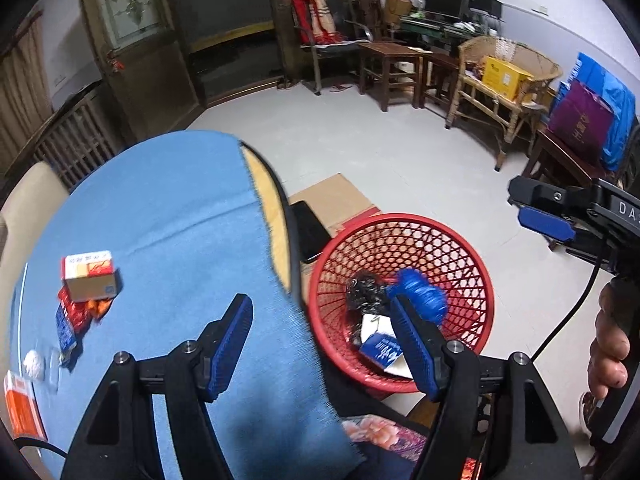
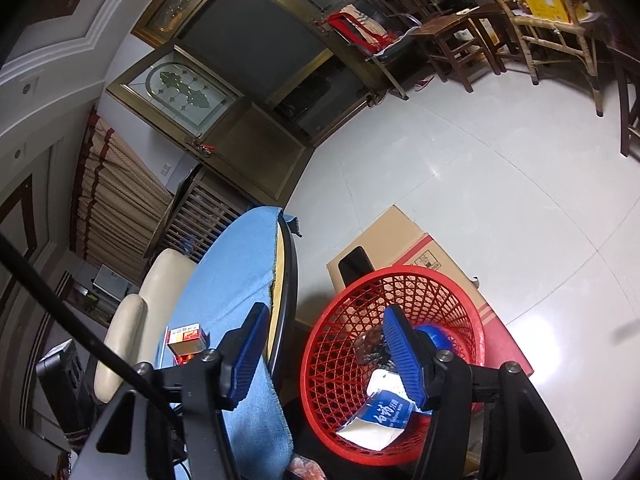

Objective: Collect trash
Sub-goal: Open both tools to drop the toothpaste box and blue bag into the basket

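A red mesh basket (image 1: 400, 219) (image 2: 400, 271) stands on a cardboard box beside the round table. Inside it lie a crumpled blue wrapper (image 1: 420, 296) (image 2: 438, 334), blurred in the left wrist view, a black bag (image 1: 364, 292) (image 2: 370, 346) and a blue-and-white packet (image 1: 380, 350) (image 2: 380, 410). My left gripper (image 1: 324, 344) hangs open and empty over the table edge and basket. My right gripper (image 2: 326, 356) (image 1: 528, 208) is open above the basket with nothing between its fingers. On the blue cloth (image 1: 160, 220) remain a small box (image 1: 90, 276) (image 2: 186, 338), red packets (image 1: 76, 316), a white paper ball (image 1: 33, 362) and an orange packet (image 1: 20, 404).
The cardboard box (image 1: 336, 200) (image 2: 392, 232) carries a flat black item (image 1: 310, 232) (image 2: 354, 264). A cream chair (image 2: 160, 280) stands behind the table. Wooden stools and a wicker chair (image 1: 500, 80) line the far wall. A person's hand (image 1: 608, 348) grips the right tool's handle.
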